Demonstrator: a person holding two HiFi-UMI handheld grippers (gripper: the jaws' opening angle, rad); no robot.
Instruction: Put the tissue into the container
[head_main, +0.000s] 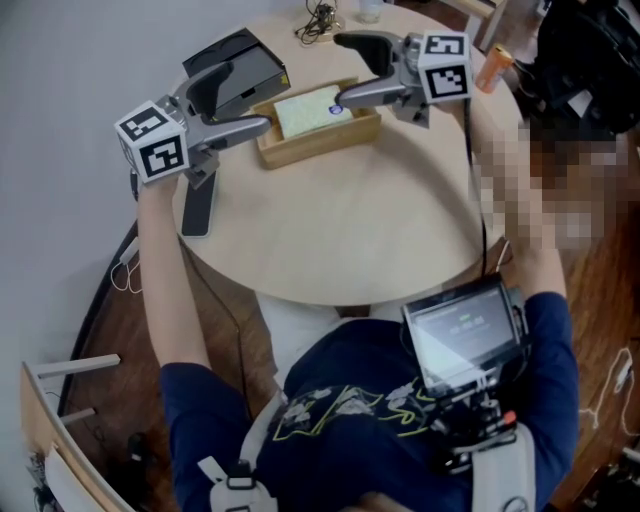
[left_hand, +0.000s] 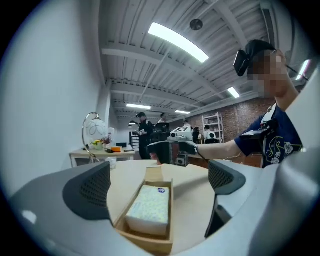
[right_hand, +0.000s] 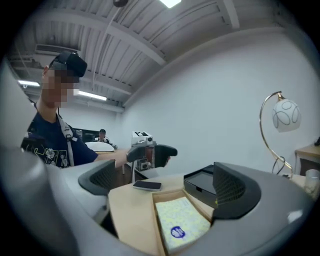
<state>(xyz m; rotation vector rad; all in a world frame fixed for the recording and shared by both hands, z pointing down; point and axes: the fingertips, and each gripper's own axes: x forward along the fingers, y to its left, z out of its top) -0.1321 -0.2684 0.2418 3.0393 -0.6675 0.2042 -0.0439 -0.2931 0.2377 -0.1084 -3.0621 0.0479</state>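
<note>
Just one tissue pack (head_main: 312, 108) lies inside the one wooden container (head_main: 322, 141).

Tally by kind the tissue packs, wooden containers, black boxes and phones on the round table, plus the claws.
Tissue pack: 1
Wooden container: 1
Black box: 1
Phone: 1
Claws: 2, left claw and right claw, both open
Total: 6

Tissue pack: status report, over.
Left gripper and right gripper open, empty, one at each end of wooden tray. Tissue pack lying inside it. Nothing in the way.
</note>
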